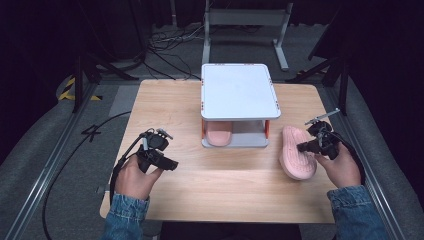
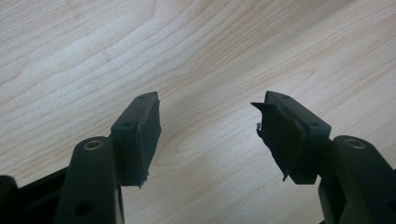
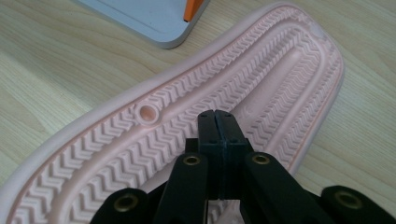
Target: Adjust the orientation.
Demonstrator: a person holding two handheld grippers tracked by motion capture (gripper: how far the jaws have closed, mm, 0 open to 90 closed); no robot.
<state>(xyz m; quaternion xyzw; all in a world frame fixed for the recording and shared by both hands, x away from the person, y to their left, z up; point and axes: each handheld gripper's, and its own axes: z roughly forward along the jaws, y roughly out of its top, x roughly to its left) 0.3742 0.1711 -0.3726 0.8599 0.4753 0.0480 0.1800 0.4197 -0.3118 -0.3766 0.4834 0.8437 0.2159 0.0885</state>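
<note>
**Closed jaws over an upturned slipper**

The right gripper [image 3: 217,122] is hovering with its jaws pressed together, gripping nothing, over the pink slipper [image 1: 297,152], which is lying sole-up (chevron tread showing) on the wooden table [image 1: 220,185] just right of the grey two-tier rack [image 1: 239,90]. The left gripper [image 2: 208,128] is standing wide open and empty above bare wood. A second slipper [image 1: 219,133] is sitting on the rack's lower shelf.

Left tongs [image 2: 208,123] agape – right tongs [image 3: 218,133] pressed together
</note>
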